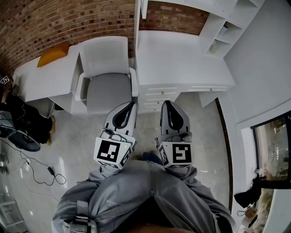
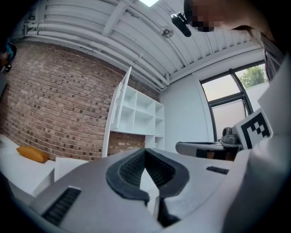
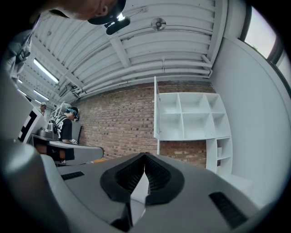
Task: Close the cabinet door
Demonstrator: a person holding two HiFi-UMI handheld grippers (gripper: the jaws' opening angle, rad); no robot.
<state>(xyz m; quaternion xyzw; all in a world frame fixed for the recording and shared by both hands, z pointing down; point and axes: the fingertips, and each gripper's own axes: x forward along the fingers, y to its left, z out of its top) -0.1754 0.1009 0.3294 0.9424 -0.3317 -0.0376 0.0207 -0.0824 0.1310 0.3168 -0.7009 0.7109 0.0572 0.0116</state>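
- In the head view, the left gripper (image 1: 132, 104) and the right gripper (image 1: 166, 103) are held side by side in front of the person's grey sleeves, and both are pointed toward a white tabletop (image 1: 182, 59).
- A white chair (image 1: 107, 68) is seen left of that tabletop, and an orange cushion (image 1: 53, 53) lies further left against the brick wall (image 1: 68, 22).
- Only the lower end of the cabinet door (image 1: 144, 8) is caught at the top edge of this view. It hangs above the tabletop, well apart from both grippers.
- In the left gripper view, the left gripper (image 2: 145, 151) is shown with its jaws pressed together at the tips, and nothing is held between them.
- Beyond it, the cabinet door (image 2: 119, 107) is swung out from the left side of the white shelf cabinet (image 2: 141, 113) mounted on the brick wall.
- In the right gripper view, the right gripper (image 3: 145, 155) is likewise pressed together and empty.
- The cabinet door (image 3: 156, 109) is seen edge-on here, standing open at the left side of the shelf cabinet (image 3: 191, 116), whose compartments are exposed.
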